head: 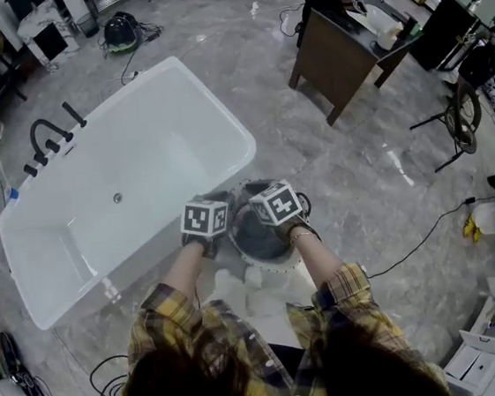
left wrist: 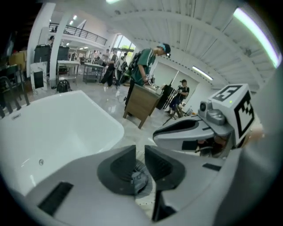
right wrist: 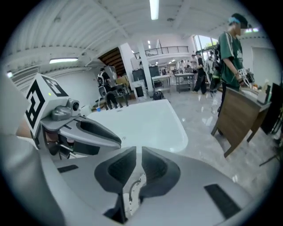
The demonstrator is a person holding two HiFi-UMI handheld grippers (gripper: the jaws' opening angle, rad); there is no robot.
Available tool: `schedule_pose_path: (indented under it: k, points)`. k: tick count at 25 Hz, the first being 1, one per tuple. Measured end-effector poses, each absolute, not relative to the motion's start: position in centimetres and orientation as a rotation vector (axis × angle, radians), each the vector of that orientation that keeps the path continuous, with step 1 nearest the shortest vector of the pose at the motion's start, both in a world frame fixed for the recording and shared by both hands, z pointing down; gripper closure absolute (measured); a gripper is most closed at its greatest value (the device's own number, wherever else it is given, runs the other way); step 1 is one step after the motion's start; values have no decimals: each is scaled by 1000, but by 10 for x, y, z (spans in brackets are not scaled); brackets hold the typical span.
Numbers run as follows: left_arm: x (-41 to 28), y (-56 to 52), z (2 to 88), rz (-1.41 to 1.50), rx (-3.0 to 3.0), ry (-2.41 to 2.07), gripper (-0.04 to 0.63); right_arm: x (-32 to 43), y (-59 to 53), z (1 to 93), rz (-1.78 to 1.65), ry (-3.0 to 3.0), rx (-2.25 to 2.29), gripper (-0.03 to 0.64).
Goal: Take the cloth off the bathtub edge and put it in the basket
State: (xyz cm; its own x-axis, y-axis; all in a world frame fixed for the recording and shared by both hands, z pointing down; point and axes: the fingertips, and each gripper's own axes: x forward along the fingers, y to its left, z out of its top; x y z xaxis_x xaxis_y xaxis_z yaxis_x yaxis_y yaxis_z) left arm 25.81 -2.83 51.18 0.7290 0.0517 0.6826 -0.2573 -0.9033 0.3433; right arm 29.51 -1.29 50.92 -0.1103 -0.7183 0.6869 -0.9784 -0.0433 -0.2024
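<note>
Your left gripper has its jaws almost together, with the gray cloth bunched in the narrow gap. It hangs over the basket just beside the bathtub corner. Your right gripper sits close alongside, jaws nearly closed on nothing.

Both bare forearms, the left and the right, reach forward side by side. The left gripper and right gripper are nearly touching and tilted down. The left jaws are pinched on grey cloth; the right jaws are drawn almost together.
</note>
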Motion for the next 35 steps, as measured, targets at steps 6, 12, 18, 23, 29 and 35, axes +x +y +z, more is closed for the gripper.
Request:
schedule_pose_path:
  k: [6,12,18,23,29,35]
  points:
    - [239,-26,440,758,2602,-160,532,280,-30,410,788,-2096,1822,569]
    - [218,-26,361,520,2789,-189,532,247,-33,321,645,-2338,1874,569]
    - [202,-20,288,249,2839,-230,540,220,-27,264,545,-2495,1878,572]
    - [181,-23,260,119,2840,-258,540,209,-22,238,437,-2520,1912,572]
    - [165,-23,229,27,2877,-247,545,200,-4,210,320,-2535,1956,588]
    - [165,-28,210,-45,2923,-242,561,206,-1,199,238,-2494,2018,595]
